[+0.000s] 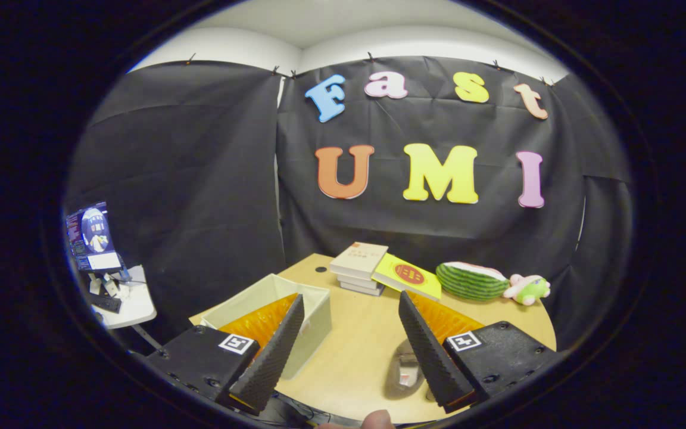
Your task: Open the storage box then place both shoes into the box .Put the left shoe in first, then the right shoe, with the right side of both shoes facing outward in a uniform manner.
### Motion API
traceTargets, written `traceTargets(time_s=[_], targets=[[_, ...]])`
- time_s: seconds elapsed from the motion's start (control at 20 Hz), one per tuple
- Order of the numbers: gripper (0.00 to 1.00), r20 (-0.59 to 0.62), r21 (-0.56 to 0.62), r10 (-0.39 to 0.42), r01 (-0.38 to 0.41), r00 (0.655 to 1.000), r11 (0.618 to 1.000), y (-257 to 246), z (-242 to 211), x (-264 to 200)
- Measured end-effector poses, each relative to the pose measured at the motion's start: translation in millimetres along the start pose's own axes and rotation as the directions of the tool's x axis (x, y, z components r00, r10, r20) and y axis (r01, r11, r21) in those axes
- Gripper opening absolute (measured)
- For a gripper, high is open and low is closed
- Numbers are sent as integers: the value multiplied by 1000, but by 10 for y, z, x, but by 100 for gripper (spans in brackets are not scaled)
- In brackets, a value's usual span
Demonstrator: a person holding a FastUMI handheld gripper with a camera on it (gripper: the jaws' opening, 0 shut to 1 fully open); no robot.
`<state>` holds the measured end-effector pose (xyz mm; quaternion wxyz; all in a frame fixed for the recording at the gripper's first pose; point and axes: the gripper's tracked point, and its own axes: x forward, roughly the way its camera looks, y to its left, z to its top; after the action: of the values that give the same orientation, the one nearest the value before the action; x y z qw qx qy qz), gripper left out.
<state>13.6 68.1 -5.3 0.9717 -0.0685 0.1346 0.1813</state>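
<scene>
Your gripper gapes wide and empty; the storage box at lower left looks open, so go for the shoe low centre.

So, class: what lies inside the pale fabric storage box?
The pale fabric storage box is open-topped; its interior is hidden by its wall and the open gripper's finger, so contents can't be told.

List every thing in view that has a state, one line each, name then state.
storage box: open on top, upright on the table, behind the left finger.
shoe: lying on the table, between the fingers, beside the right one, untouched.
tongs: open, holding nothing.
books: stacked, closed.
yellow book: closed, leaning on the stack.
monitor: switched on.
</scene>
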Motion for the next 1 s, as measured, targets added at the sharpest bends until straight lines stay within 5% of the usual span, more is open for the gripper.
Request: traceTargets(time_s=[0.3, 0.55, 1.0], targets=[[100, -134, 20, -6, 9, 991, 1000, -612, -390, 165], [100, -323, 30, -29, 41, 946, 999, -991, -943, 456], [100, -597, 164, -30, 158, 802, 974, -1334, -1903, 909]])
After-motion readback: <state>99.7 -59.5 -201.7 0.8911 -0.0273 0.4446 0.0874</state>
